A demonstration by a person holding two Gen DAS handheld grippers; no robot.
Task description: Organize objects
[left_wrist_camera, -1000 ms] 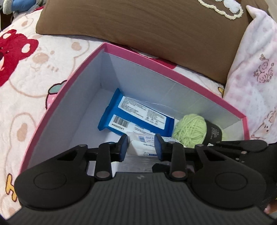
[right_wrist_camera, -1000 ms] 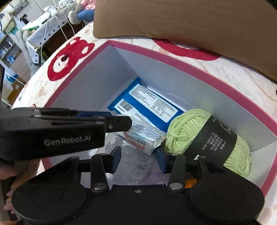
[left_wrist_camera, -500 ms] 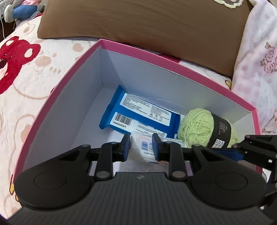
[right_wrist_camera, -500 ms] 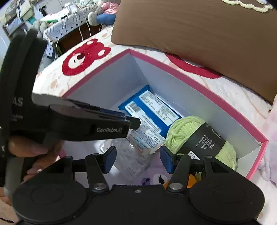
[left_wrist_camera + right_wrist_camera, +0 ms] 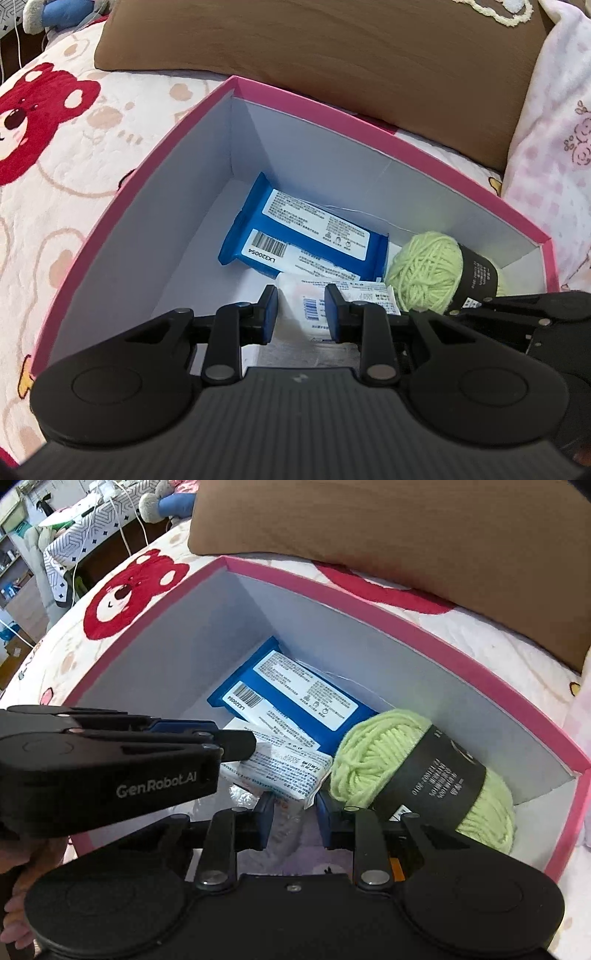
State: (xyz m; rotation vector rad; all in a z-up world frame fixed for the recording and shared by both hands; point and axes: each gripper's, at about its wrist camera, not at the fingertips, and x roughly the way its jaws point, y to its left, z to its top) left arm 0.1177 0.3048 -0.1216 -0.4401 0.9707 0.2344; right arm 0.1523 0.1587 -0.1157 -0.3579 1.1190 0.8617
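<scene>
A pink box (image 5: 369, 122) with a white inside sits on the bed. In it lie a blue wipes pack (image 5: 306, 236), a white tissue pack (image 5: 303, 302) resting partly on the blue one, and a ball of green yarn (image 5: 424, 273) with a black band. My left gripper (image 5: 301, 314) hovers shut just over the white pack, with nothing in its jaws. Seen from the right wrist, the left gripper (image 5: 240, 744) reaches in from the left. My right gripper (image 5: 295, 816) is closing to a narrow gap above a crinkled clear wrapper (image 5: 243, 794). Whether the pads pinch it is hidden.
A brown pillow (image 5: 332, 55) lies behind the box and a pink floral pillow (image 5: 554, 129) stands at the right. The bedspread (image 5: 37, 110) has a red bear print. A hand (image 5: 22, 853) holds the left tool. A cluttered desk (image 5: 74, 517) stands beyond the bed.
The right gripper's jaws went from wide apart to a narrow gap, and it dipped back toward the box. The left gripper stayed shut over the white pack.
</scene>
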